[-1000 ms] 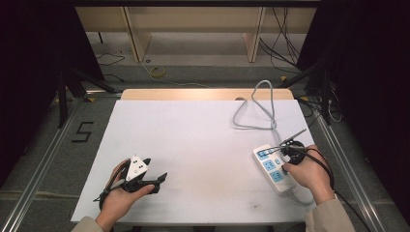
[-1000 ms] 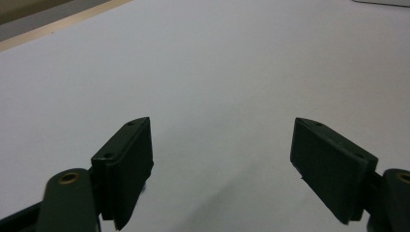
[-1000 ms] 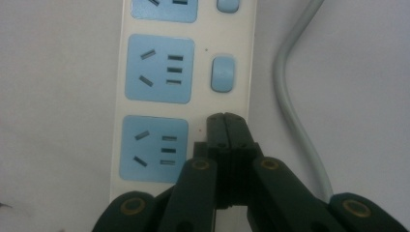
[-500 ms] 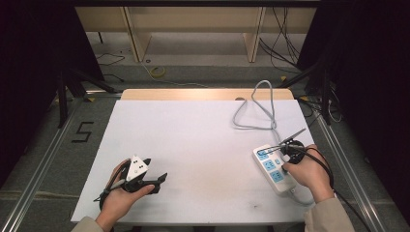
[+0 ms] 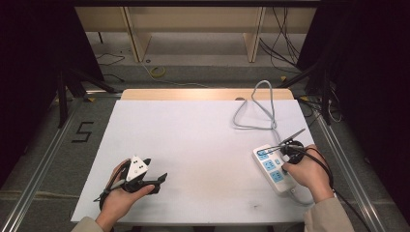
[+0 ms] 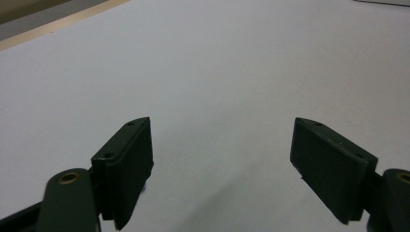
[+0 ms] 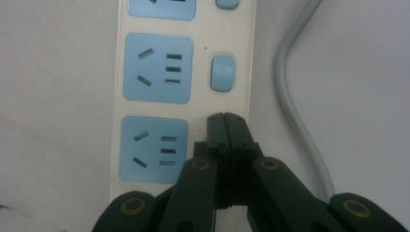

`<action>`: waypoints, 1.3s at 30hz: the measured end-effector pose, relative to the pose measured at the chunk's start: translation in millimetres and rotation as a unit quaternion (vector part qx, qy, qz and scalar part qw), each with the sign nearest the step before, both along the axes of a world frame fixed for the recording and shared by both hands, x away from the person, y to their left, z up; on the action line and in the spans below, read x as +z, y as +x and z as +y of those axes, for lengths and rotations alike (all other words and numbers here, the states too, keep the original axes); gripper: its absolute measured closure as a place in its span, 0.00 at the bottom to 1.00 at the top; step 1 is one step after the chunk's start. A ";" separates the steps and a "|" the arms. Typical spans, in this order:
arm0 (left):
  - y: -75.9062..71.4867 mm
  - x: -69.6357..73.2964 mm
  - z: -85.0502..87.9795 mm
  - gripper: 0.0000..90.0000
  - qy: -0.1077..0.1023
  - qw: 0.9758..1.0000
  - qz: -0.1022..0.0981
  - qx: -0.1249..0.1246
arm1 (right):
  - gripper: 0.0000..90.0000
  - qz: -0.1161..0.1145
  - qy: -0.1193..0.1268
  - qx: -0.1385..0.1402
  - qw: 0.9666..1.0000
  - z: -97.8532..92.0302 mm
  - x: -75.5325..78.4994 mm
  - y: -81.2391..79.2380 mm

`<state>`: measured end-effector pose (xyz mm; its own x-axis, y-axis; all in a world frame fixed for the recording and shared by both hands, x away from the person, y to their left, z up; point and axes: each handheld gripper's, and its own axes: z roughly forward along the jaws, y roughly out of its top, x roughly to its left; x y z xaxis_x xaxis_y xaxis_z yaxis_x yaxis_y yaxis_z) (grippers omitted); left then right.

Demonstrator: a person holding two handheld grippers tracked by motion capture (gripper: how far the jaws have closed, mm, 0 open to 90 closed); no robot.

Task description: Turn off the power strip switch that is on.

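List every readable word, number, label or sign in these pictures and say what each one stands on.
"5": a black numeral marked on the grey floor left of the table, in the high view.
Power strip: no readable brand or label on its white body, blue sockets or switches.
White table surface: no text.

White power strip (image 5: 273,169) with blue sockets, flat on table's right, grey cable (image 5: 256,108) seemingly looped behind
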<state>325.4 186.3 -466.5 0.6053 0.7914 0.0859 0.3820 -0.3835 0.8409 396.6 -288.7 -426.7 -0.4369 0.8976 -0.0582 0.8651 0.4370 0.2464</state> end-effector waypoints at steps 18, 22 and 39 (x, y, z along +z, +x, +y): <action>0.4 -0.1 0.3 0.26 0.001 1.000 0.000 0.000 | 1.00 -0.005 0.003 0.001 1.000 -1.0 0.3 -0.9; 0.2 0.0 0.4 0.26 0.000 1.000 0.001 0.000 | 1.00 -0.006 0.002 0.001 1.000 -0.3 0.3 -0.9; 0.6 -0.2 0.5 0.26 0.002 1.000 0.000 -0.001 | 1.00 -0.006 -0.003 0.007 1.000 0.3 1.0 -1.1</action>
<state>325.9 186.8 -466.7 0.6063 0.7904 0.0880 0.3820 -0.3864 0.8395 395.5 -288.5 -425.7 -0.4492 0.8907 -0.0699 0.8553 0.4514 0.2543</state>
